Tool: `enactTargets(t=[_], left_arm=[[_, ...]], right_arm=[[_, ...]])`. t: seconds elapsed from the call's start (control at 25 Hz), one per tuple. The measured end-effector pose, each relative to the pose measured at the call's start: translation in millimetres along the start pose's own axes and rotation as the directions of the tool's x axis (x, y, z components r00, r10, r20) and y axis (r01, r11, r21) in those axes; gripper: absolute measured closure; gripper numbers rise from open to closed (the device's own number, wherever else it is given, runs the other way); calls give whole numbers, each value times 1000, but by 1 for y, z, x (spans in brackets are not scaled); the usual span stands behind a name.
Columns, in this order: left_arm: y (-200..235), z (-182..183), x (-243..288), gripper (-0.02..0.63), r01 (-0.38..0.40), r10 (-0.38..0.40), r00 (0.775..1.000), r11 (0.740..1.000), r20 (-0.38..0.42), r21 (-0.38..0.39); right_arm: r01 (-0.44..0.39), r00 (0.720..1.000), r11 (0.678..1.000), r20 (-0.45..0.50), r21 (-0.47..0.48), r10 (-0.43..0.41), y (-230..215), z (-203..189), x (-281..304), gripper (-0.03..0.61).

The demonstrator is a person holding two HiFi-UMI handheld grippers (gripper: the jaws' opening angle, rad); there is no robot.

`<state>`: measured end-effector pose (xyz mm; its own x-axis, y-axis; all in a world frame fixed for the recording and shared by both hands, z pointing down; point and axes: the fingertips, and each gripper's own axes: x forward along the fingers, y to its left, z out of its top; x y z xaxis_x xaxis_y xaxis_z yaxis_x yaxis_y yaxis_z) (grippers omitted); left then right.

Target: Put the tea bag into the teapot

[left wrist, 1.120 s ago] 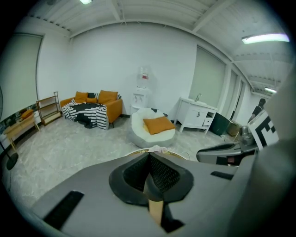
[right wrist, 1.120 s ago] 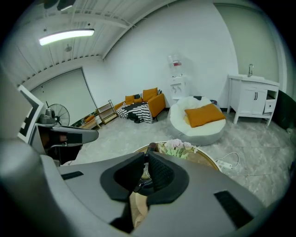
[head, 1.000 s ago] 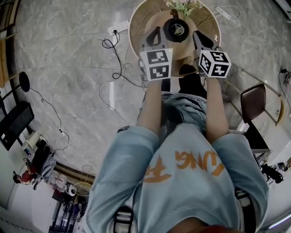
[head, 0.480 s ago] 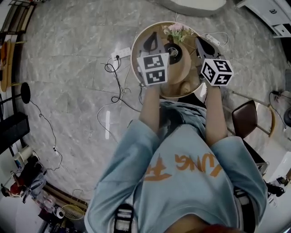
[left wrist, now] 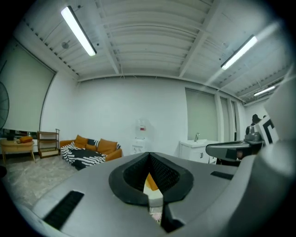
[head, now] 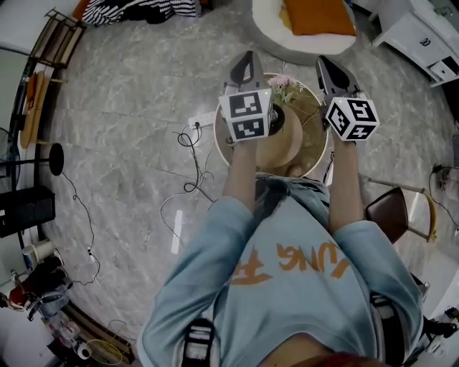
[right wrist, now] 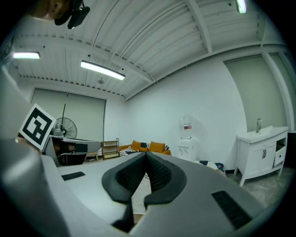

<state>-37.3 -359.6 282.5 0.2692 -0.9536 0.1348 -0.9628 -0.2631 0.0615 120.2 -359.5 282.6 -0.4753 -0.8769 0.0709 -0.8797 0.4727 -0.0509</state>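
In the head view the dark teapot (head: 275,117) stands on a round wooden table (head: 315,159), partly hidden behind my left gripper's marker cube. Pink flowers (head: 287,87) stand just behind it. No tea bag shows in any view. Both grippers are held high above the table and point level across the room. My left gripper (head: 247,60) (left wrist: 149,154) is shut with its tips touching, and only the room shows through the gap lower down. My right gripper (head: 327,64) (right wrist: 146,154) is also shut, with nothing held.
A white round seat with an orange cushion (head: 305,21) lies beyond the table. Cables and a power strip (head: 197,122) trail over the marble floor on the left. A brown chair (head: 391,208) stands on the right. An orange sofa (left wrist: 90,150) is by the far wall.
Both grippers have risen from beside the teapot and moved away from the table. The head view has shifted, so the table looks smaller and lower in the frame.
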Motion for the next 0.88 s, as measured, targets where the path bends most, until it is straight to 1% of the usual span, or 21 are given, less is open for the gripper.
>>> enactTargets(t=[0.16, 0.32, 0.6, 0.68, 0.88], left_arm=[[-12, 44, -4, 589, 2, -5, 997, 1000, 79, 31], [-21, 70, -3, 589, 12, -18, 994, 999, 112, 52], [-28, 84, 1, 589, 25, -35, 991, 996, 127, 83], [-26, 88, 2, 589, 23, -34, 991, 996, 128, 85], [-20, 84, 9, 589, 18, -28, 993, 997, 117, 81]], right_arm=[[31, 997, 999, 66, -34, -29, -15, 42, -12, 565], [53, 993, 998, 110, -38, -49, -25, 66, -20, 565], [72, 989, 997, 134, -30, -67, -34, 79, -22, 565], [64, 989, 997, 139, -38, -59, -31, 84, -18, 565], [48, 991, 998, 129, -50, -41, -27, 80, -8, 565]])
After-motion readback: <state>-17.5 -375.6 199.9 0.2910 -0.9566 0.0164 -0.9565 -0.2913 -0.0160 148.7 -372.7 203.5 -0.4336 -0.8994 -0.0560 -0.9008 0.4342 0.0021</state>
